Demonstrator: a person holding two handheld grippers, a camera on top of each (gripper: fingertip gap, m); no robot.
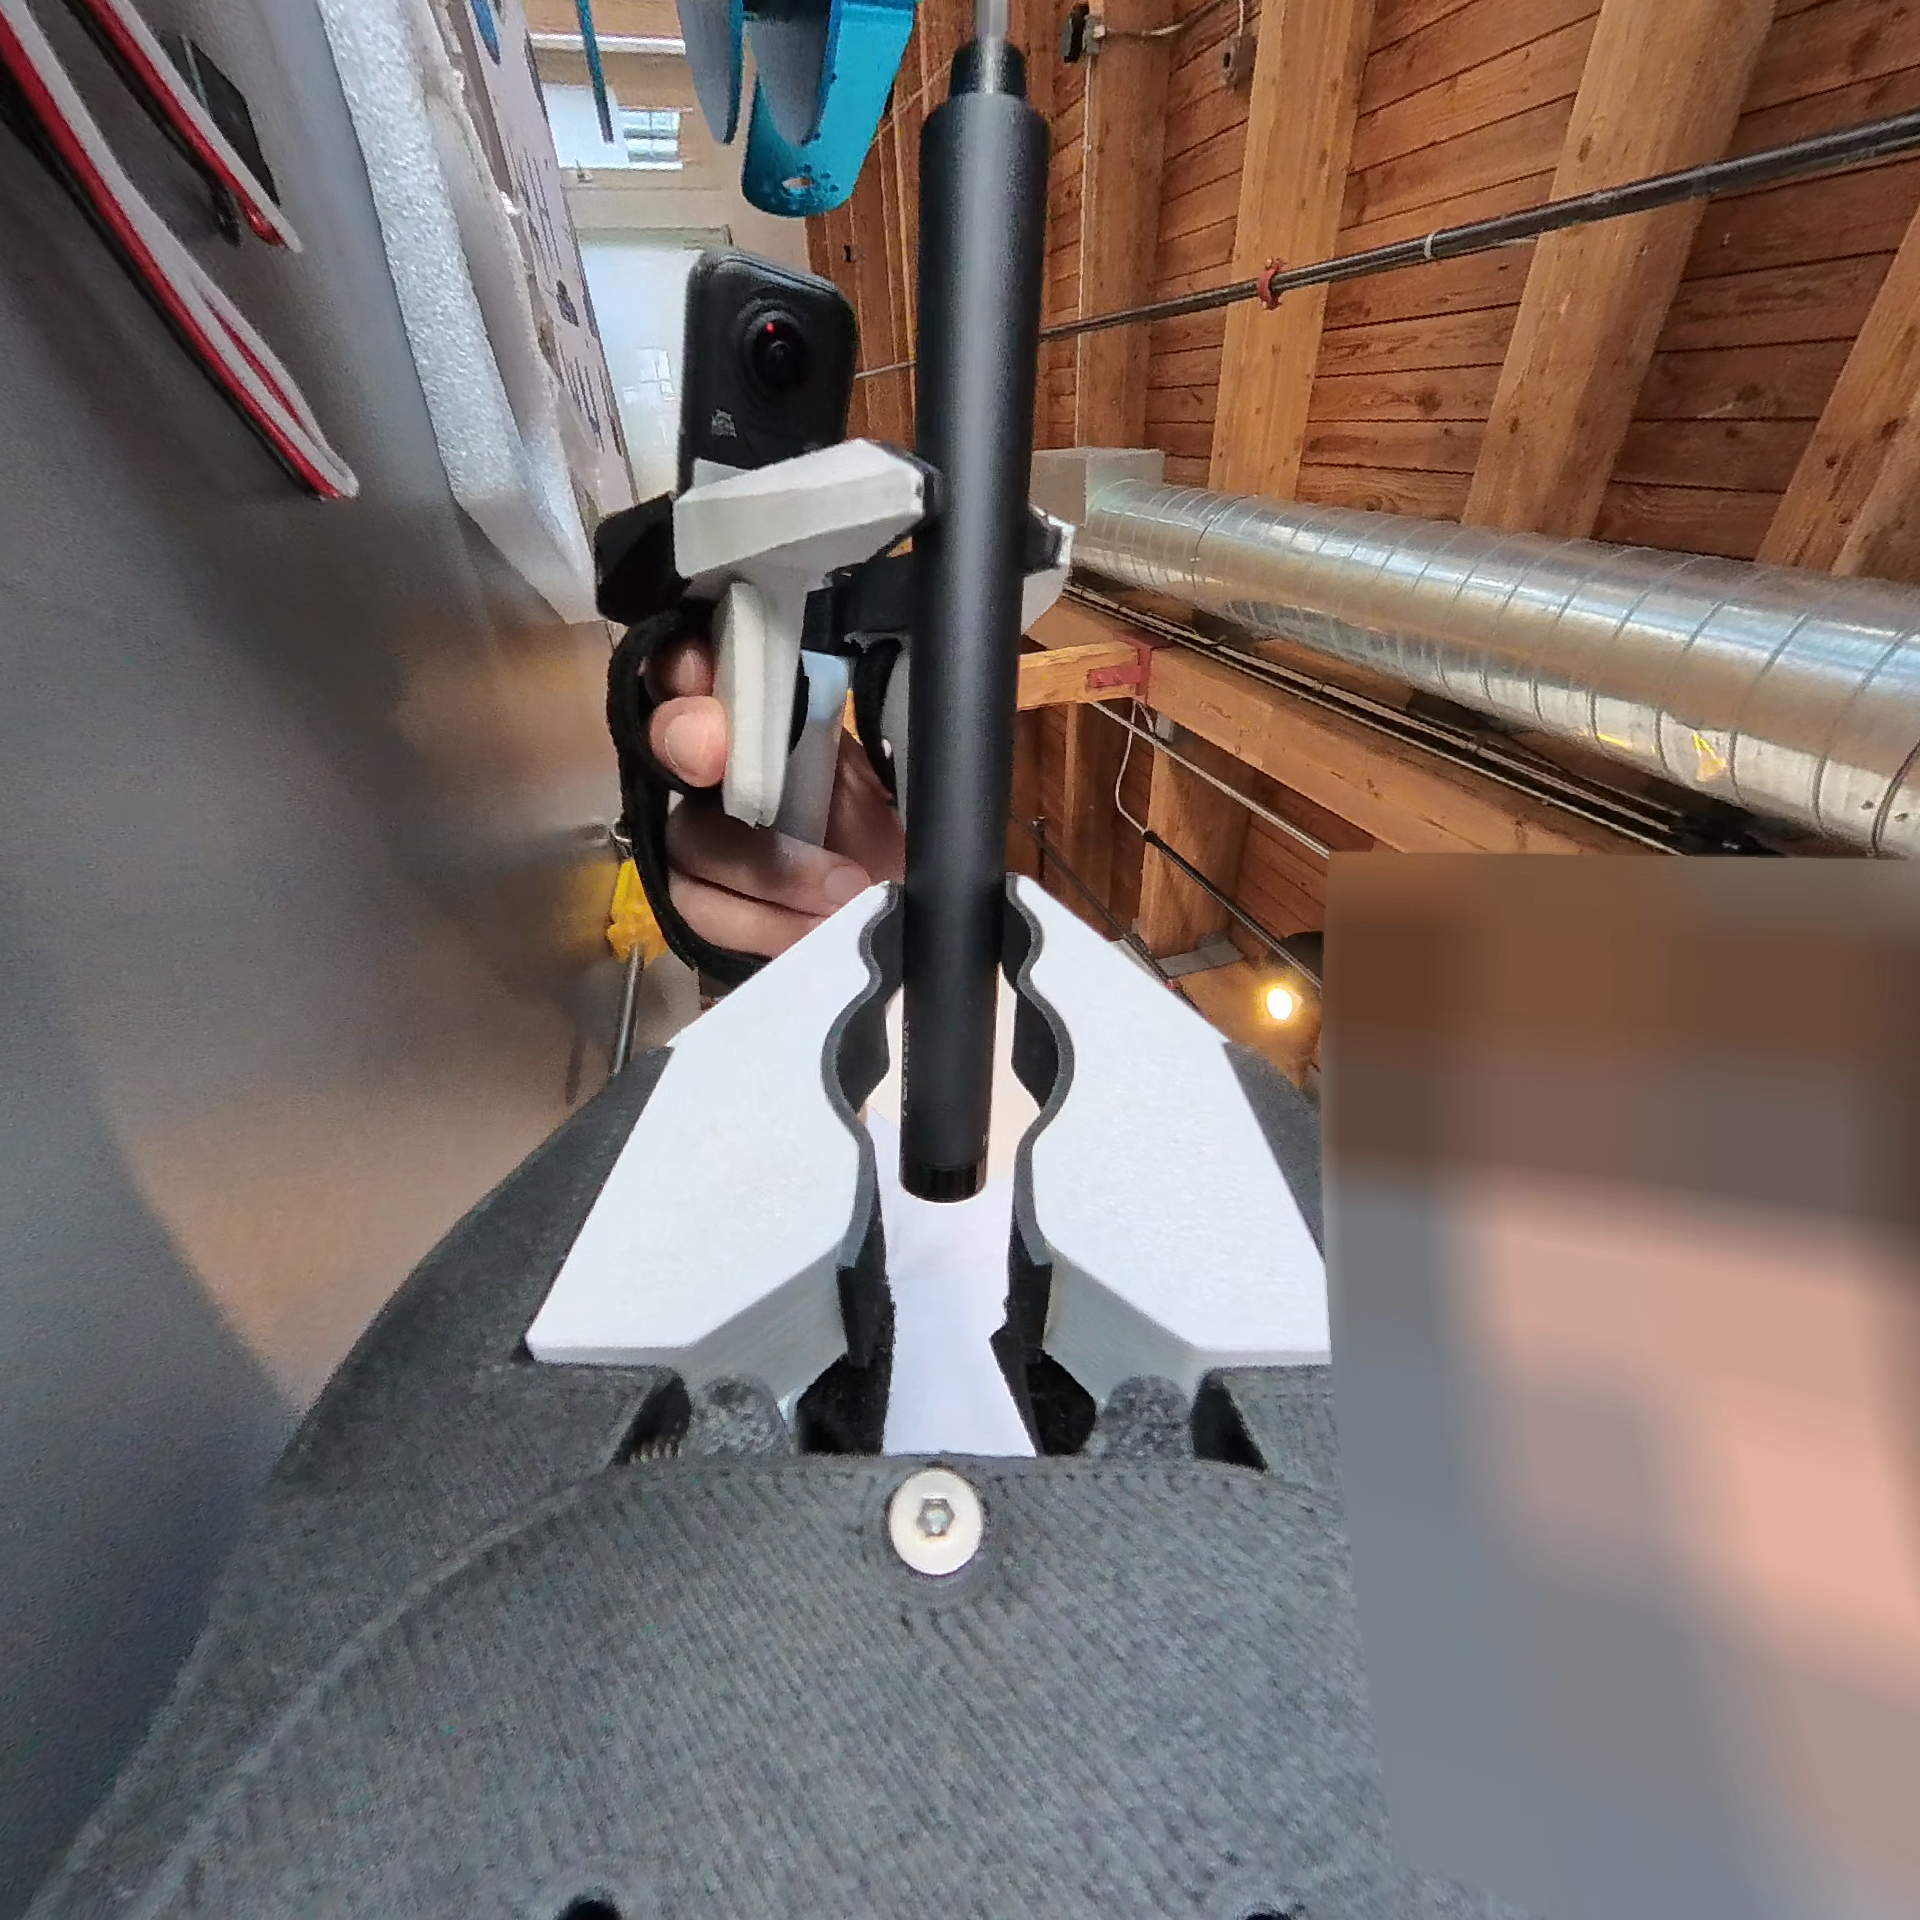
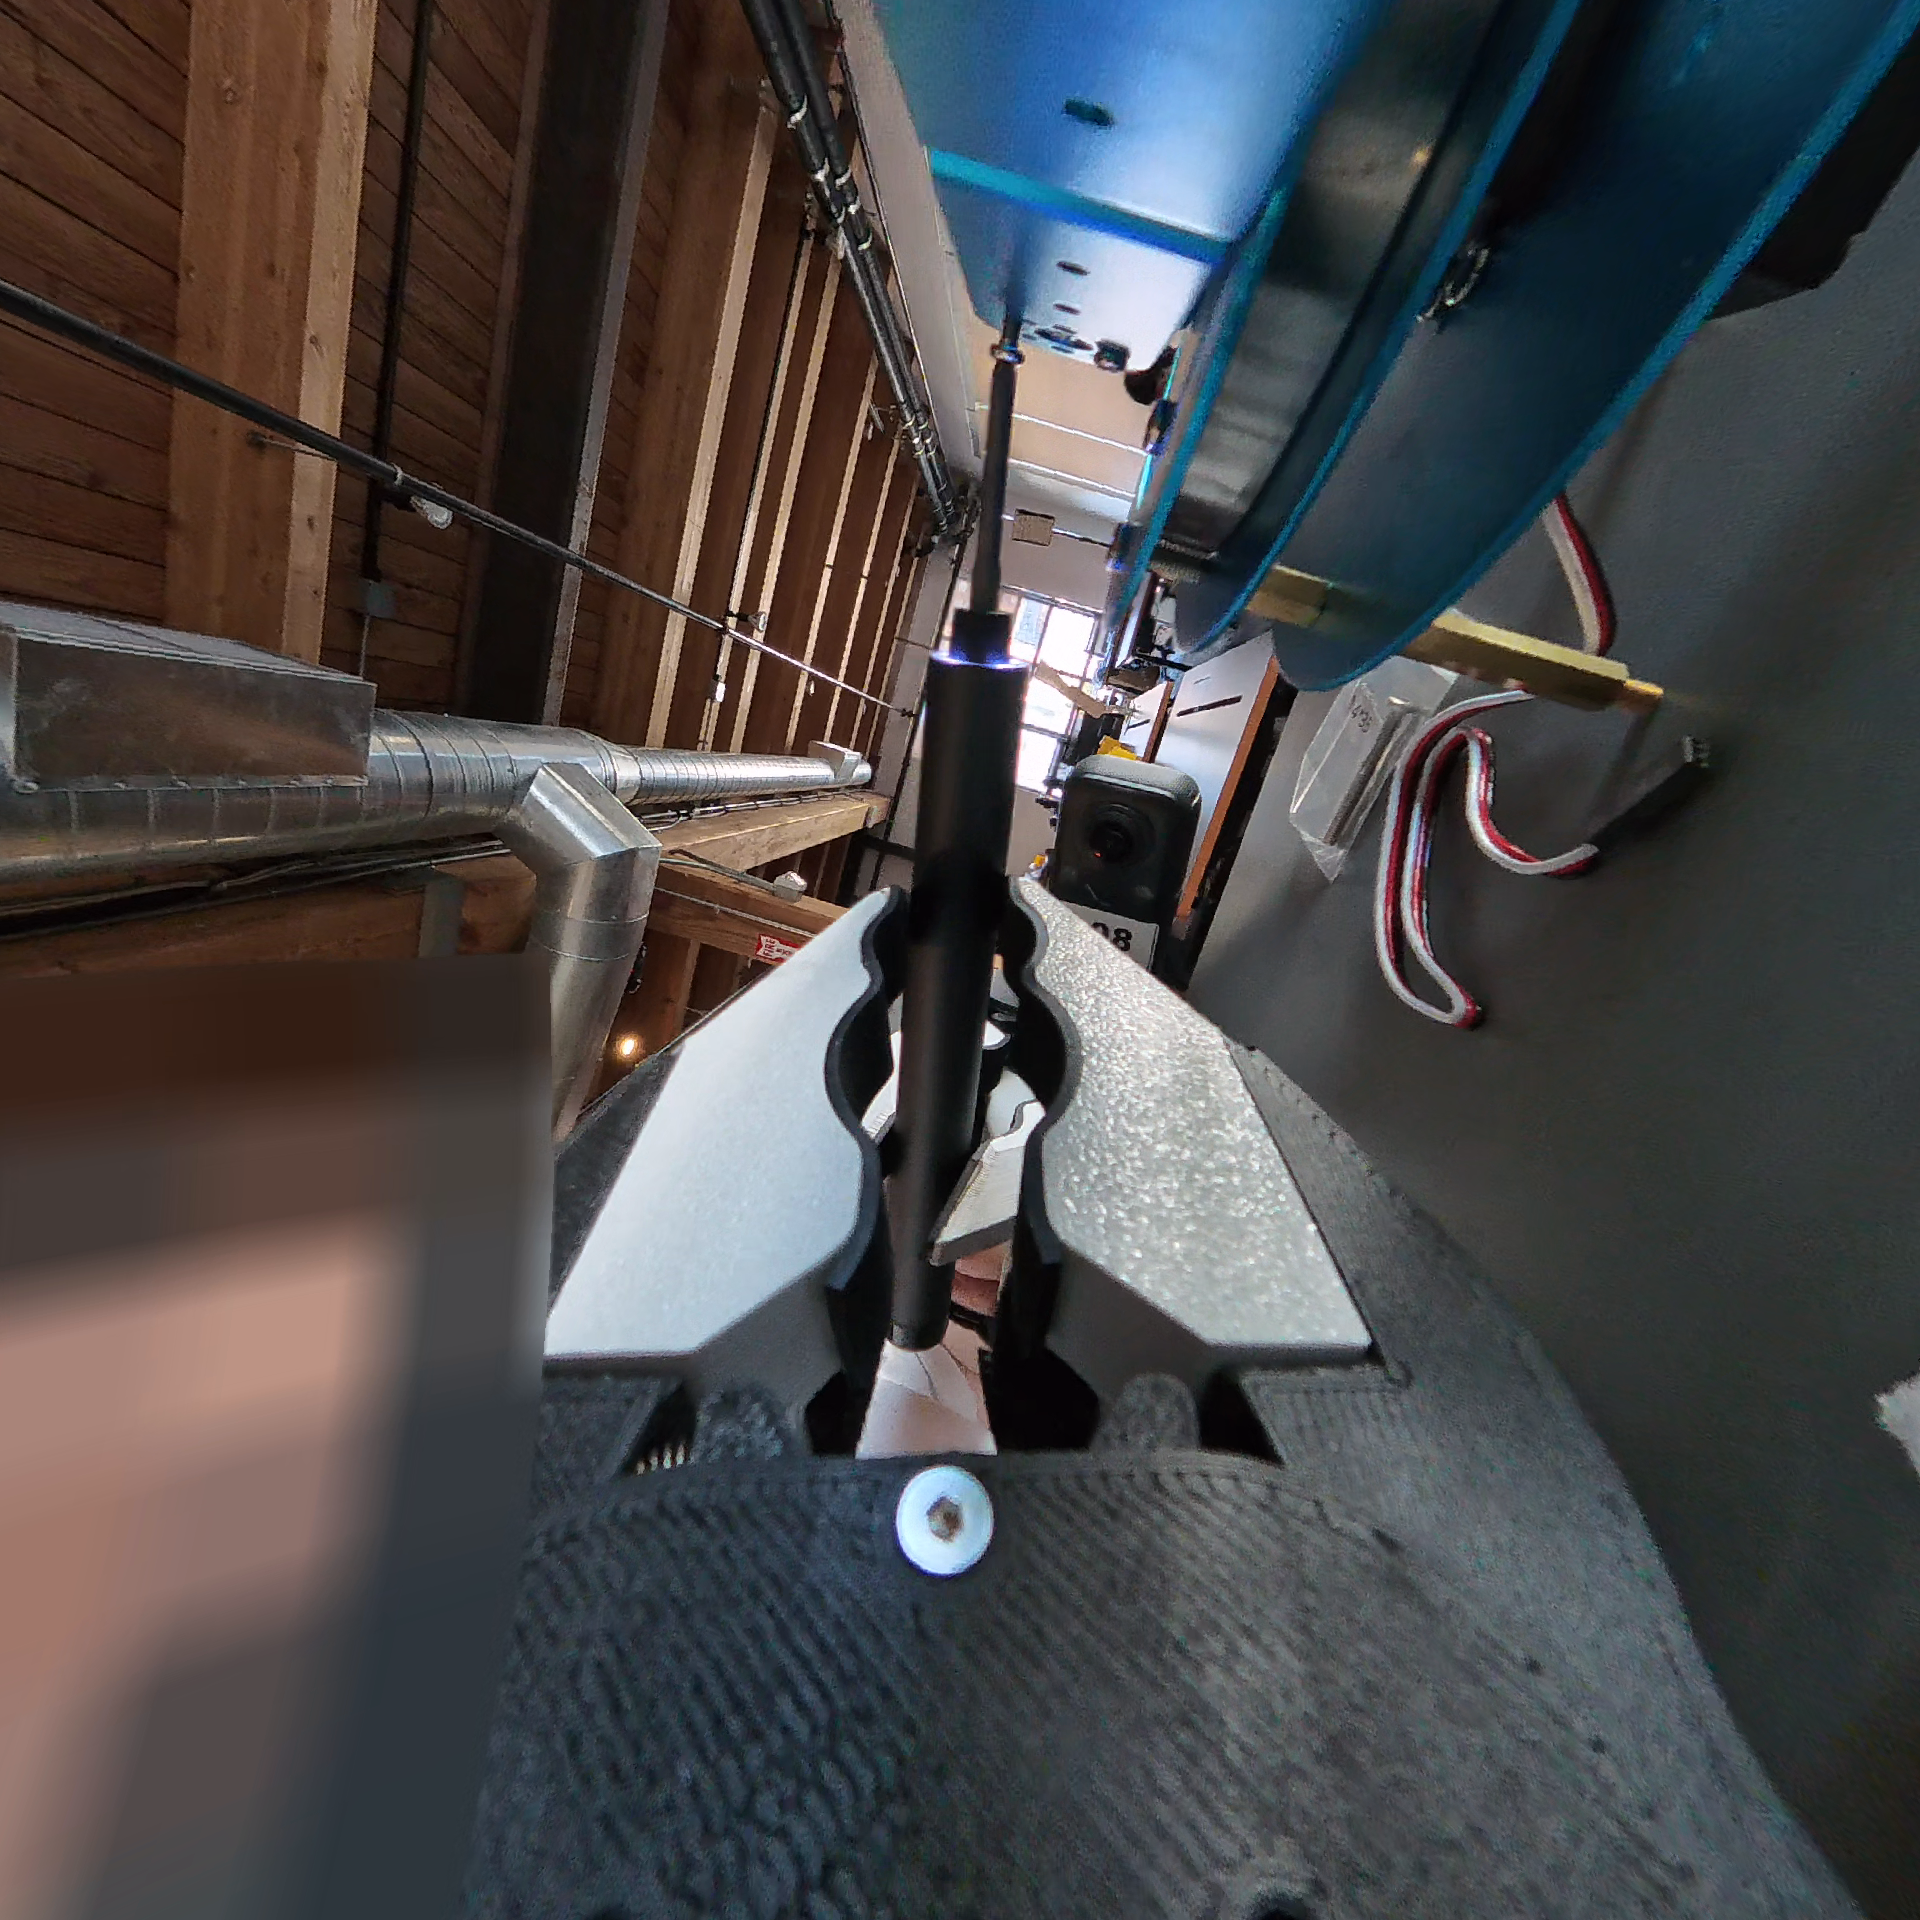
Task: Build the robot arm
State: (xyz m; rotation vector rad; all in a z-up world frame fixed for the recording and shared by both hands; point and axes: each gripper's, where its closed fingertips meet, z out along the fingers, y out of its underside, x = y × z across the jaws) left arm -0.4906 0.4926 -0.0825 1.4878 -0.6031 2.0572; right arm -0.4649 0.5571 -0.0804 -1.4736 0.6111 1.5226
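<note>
A black cylindrical rod [image 1: 971,416] with a thin metal shaft at its far end runs up towards a blue plastic part [image 1: 821,104]. My left gripper [image 1: 951,904] is shut on the rod near its close end. My right gripper [image 1: 977,520], held by a hand, is shut on the same rod farther along. In the right wrist view my right gripper [image 2: 956,914] clamps the rod [image 2: 971,748], and the left gripper's fingers [image 2: 987,1174] show behind it, with its camera [image 2: 1127,831] beyond. The blue part [image 2: 1091,156] fills the top of that view.
A grey board [image 2: 1662,1143] holds red-and-white cables [image 2: 1413,883], a brass standoff [image 2: 1527,660] and a small clear bag [image 2: 1361,758]. A white foam slab [image 1: 436,291] leans on it. Wooden beams and a metal duct [image 1: 1455,644] lie beyond. About 6 cm separates my left fingertips from my right.
</note>
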